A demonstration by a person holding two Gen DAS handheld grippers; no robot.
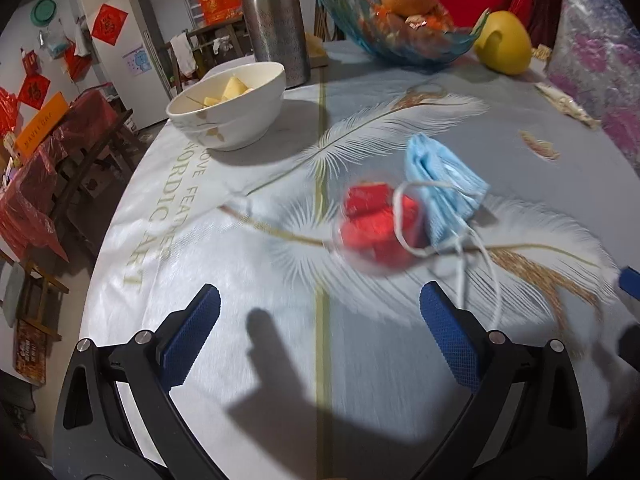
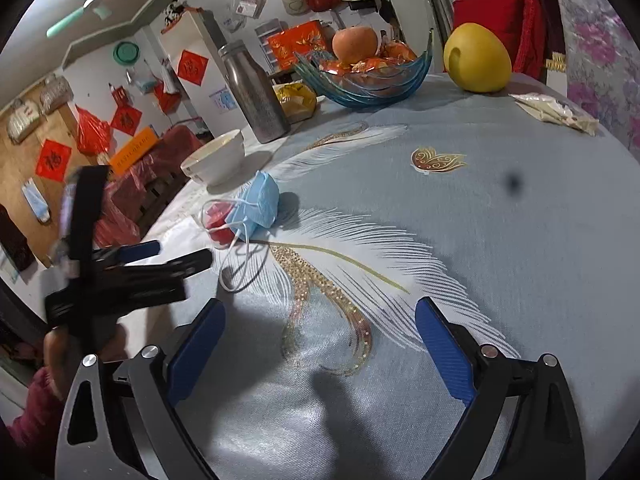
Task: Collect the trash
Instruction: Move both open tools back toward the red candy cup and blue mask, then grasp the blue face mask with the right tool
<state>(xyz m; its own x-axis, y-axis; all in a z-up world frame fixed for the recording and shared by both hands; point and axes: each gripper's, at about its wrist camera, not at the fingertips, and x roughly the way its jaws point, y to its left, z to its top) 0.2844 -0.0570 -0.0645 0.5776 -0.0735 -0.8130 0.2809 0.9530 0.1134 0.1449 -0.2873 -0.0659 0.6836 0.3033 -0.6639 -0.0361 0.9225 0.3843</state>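
Blue crumpled face mask (image 1: 442,184) touches a clear cup of red scraps (image 1: 378,226) on the feather-print tabletop (image 1: 360,360); both tools, left (image 1: 320,336) and right (image 2: 320,344), gape wide, empty

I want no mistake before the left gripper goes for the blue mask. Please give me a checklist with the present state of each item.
1. Left gripper open: ok.
2. Left gripper carries nothing: ok.
3. Blue mask on the table, free of both grippers: ok.
4. Mask's ear loop clear of the red wrapper: not ok, it lies across it.
5. Right gripper open and apart from the mask: ok.
6. Trash bin in view: not ok.
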